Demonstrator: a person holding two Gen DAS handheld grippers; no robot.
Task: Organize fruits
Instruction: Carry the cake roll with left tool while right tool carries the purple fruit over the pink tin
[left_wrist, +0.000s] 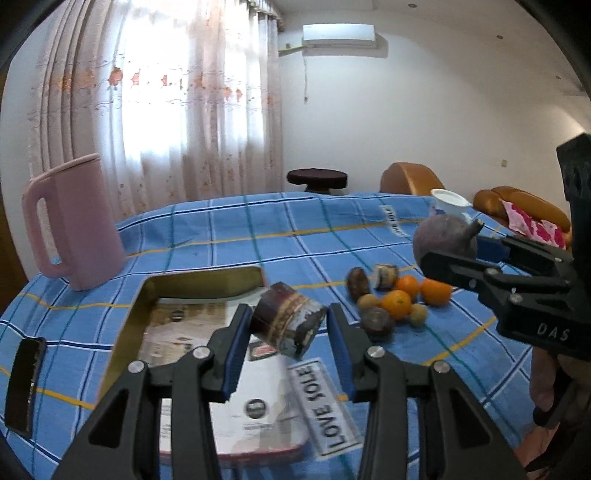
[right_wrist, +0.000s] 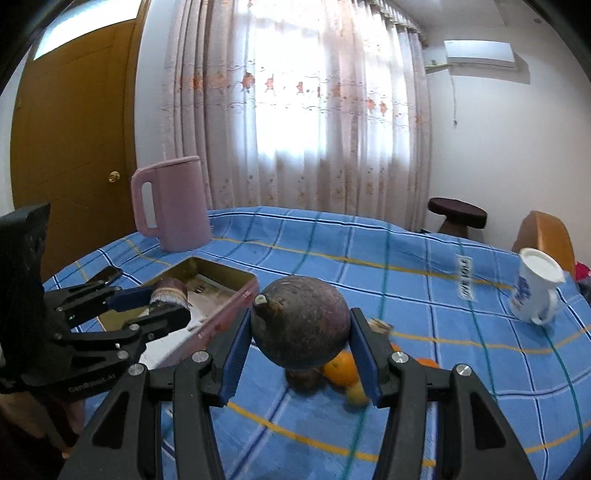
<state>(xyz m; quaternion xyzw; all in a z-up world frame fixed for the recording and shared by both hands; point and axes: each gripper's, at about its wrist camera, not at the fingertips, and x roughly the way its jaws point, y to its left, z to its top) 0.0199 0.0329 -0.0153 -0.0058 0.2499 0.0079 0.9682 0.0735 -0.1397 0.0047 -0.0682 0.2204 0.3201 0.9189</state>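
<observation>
Blue checked cloth (left_wrist: 280, 236) covers the counter, with a curtained window behind it.

Between the blue fingers (left_wrist: 236, 350) of the left gripper (left_wrist: 290, 354) sits a short dark cylinder piece (left_wrist: 288, 319), purplish with a pale, flaky cut end; both pads press its sides, so it is grasped and carried clear of the cloth, above the near edge of the tin. In the right wrist view the same piece (right_wrist: 170, 291) shows in that gripper (right_wrist: 151, 306), over the tin's open top.

The right gripper (right_wrist: 301, 358) clenches a large round dark fruit (right_wrist: 301, 330) with a short stub at its upper left; the pads touch it on both sides and it hangs above the fruit pile. The left wrist view shows it (left_wrist: 443, 238) aloft at the right, near the white cup.

On the cloth below lies the pile: oranges (left_wrist: 397, 302), small yellowish fruits (left_wrist: 417, 314), dark round ones (left_wrist: 376, 319) and another cut dark piece (left_wrist: 386, 277), all touching or just beside one another.

Left of the pile stands a shallow rectangular tin (left_wrist: 207, 277), gold inside and pinkish outside (right_wrist: 225, 321); printed paper (left_wrist: 188, 321) lies in it, no fruit that I can see.

A pink jug (left_wrist: 70, 225) stands upright beyond the tin. The white cup with blue print (right_wrist: 535, 291) sits well apart at the far right. A dark phone (right_wrist: 105, 275) lies near the tin's left side.
</observation>
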